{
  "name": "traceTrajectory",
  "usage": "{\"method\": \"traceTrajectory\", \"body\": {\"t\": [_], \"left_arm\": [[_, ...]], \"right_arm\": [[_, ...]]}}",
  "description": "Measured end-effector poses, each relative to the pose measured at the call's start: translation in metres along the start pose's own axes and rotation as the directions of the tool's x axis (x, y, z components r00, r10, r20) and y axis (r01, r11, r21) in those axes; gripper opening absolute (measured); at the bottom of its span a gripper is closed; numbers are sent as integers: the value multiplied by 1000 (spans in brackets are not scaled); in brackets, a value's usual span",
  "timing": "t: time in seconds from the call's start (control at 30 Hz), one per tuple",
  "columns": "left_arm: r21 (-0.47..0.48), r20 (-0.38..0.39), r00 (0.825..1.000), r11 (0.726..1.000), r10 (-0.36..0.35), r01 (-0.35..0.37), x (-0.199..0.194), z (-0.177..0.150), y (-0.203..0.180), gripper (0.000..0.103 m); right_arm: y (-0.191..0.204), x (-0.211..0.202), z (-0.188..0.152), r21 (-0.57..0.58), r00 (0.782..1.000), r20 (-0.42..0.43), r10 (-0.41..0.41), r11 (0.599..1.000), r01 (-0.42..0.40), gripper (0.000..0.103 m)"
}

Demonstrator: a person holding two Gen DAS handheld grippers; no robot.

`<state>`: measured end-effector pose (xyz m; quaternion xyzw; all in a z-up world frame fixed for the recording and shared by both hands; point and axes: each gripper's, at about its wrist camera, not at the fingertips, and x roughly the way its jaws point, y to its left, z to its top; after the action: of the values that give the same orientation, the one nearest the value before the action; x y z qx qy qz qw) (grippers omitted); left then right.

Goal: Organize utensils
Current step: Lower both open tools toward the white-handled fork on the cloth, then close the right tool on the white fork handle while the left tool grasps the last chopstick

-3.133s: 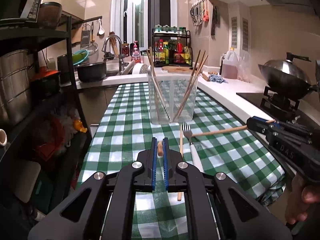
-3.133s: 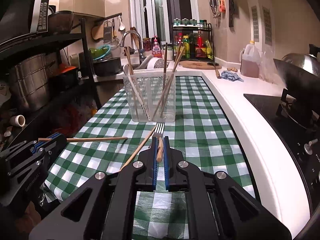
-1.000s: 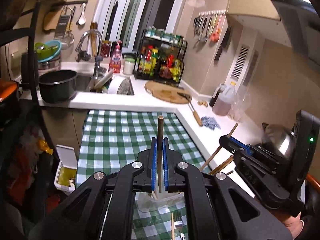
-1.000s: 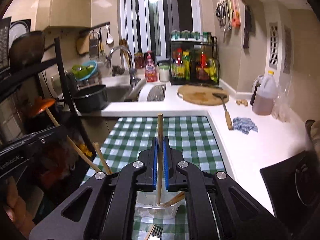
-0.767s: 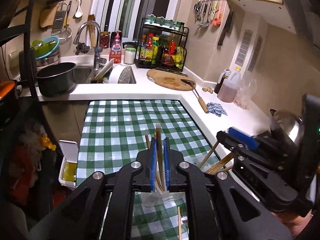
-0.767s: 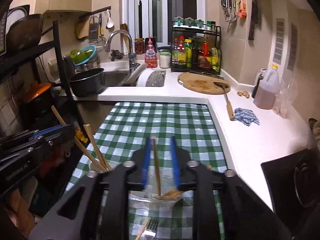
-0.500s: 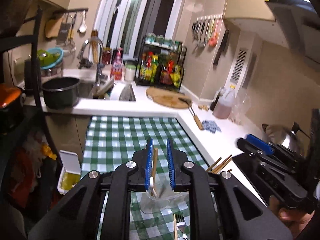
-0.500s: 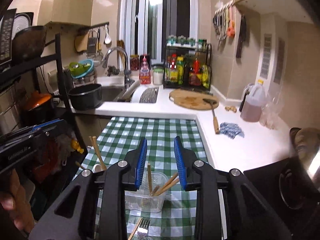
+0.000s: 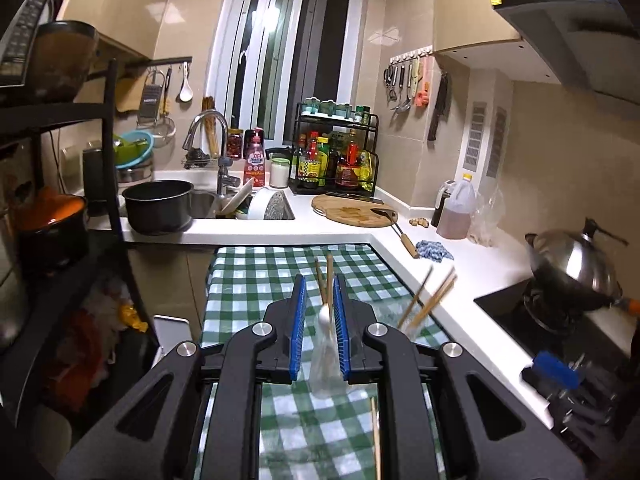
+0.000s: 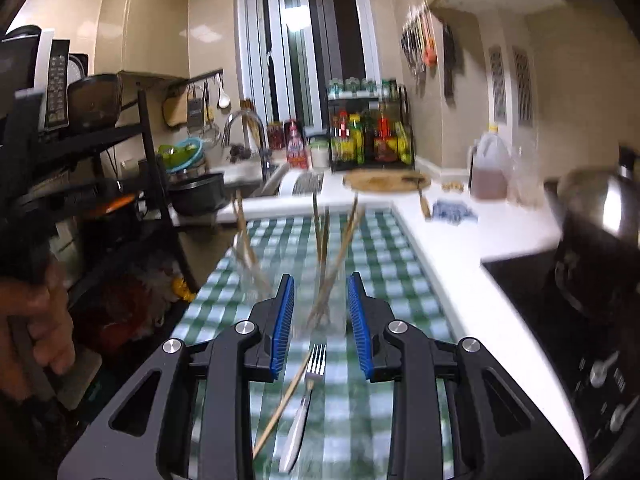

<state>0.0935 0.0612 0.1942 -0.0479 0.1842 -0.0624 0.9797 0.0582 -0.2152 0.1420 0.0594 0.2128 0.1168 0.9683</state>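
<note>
- Black shelving rack [image 10: 152,184]: stands at the far left beside the table and carries dark pots and appliances.
- A person's hand [image 10: 36,320]: visible at the left edge of the right wrist view, wrapped around a dark handle.
- Left gripper [image 9: 319,300]: blue-padded jaws stand slightly apart with nothing clamped. Chopsticks and a white-tipped utensil [image 9: 325,312] appear in the gap, but the pads do not press on them.
- Clear plastic container [image 9: 326,364]: stands upright on the green checked tablecloth [image 9: 256,276], just ahead of both grippers. It is transparent and partly blurred.
- Chopsticks [image 10: 320,236]: several wooden sticks stand in the container and lean in different directions above its rim.
- Loose chopstick [image 10: 280,408]: lies flat on the cloth, nearer than the container, angled toward it.
- Fork [image 10: 304,400]: lies on the cloth just beside the loose chopstick, tines pointing at the container, white handle nearest the camera.
- Right gripper [image 10: 320,320]: jaws parted wider than the left pair and empty. The container and fork are seen through the gap, apart from the pads.
- White counter [image 10: 460,248]: runs along the right of the cloth and bears a blue rag [image 10: 454,208].
- Wok [image 9: 572,264]: sits on the stove at the far right.
</note>
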Motion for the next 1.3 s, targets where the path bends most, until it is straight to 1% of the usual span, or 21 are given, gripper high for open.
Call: {"method": "traceTrajectory", "body": {"t": [0.1,0.13,0.17,0.2,0.27,0.37,0.43,0.5,0.6,0.73,0.77,0.83,0.87,0.9,1.0,1.1,1.13,1.2,1.27,1.3], "left_arm": [[13,-19,1000,1000,3,-2,-11,-31,-1,14],[-2,-35,999,1000,-3,3,-15,-43,1,14],[-27,-53,998,1000,-14,13,-18,-56,3,14],[-43,-65,998,999,-21,19,-20,-63,5,14],[-77,-102,994,997,-28,21,-21,-85,10,14],[-92,-164,986,996,-1,-15,-23,-111,12,14],[-96,-164,986,995,12,-28,-27,-116,11,14],[-90,-145,989,995,29,-42,-32,-114,12,14],[-105,-136,990,993,47,-61,-35,-114,18,14],[-142,-168,984,987,54,-79,-28,-120,29,14],[-155,-178,983,985,51,-80,-27,-122,32,14],[-178,-191,981,981,40,-74,-24,-124,35,14],[-182,-195,980,981,35,-71,-23,-124,35,14],[-180,-198,980,981,33,-70,-22,-125,34,14],[-167,-209,977,984,30,-66,-20,-130,29,14],[-160,-228,973,985,21,-59,-15,-136,25,14],[-158,-235,972,986,16,-55,-13,-138,24,14],[-151,-245,969,987,11,-49,-10,-142,20,14],[-147,-248,969,988,10,-48,-9,-144,18,14],[-148,-248,969,988,8,-46,-9,-145,17,14]], "right_arm": [[-5,4,-45,36,997,-76,-13,999,16,28],[-6,7,-58,46,995,-100,-6,999,11,23],[-6,9,-68,49,993,-119,5,999,0,15],[-4,11,-79,40,991,-137,13,999,-8,13],[-2,13,-94,29,989,-149,3,1000,2,11],[-1,18,-111,34,984,-179,-1,999,8,11],[1,22,-119,23,981,-193,-3,1000,8,11],[4,25,-127,15,978,-210,1,1000,2,12],[7,33,-135,24,971,-240,12,1000,-7,12],[17,46,-143,25,956,-289,51,999,-46,14],[19,50,-145,22,952,-300,58,998,-53,17],[25,61,-150,18,940,-335,67,998,-65,19],[26,65,-151,17,937,-343,64,998,-62,23],[28,70,-153,8,934,-355,48,999,-49,24],[33,83,-158,-8,920,-392,23,1000,-29,25],[34,87,-162,-37,915,-403,-24,999,10,25],[32,88,-163,-32,913,-408,-25,999,12,24],[29,87,-164,-30,914,-404,-35,999,25,22],[24,84,-164,-22,916,-400,-38,999,32,18],[20,83,-165,-14,917,-397,-42,999,40,18]]}}
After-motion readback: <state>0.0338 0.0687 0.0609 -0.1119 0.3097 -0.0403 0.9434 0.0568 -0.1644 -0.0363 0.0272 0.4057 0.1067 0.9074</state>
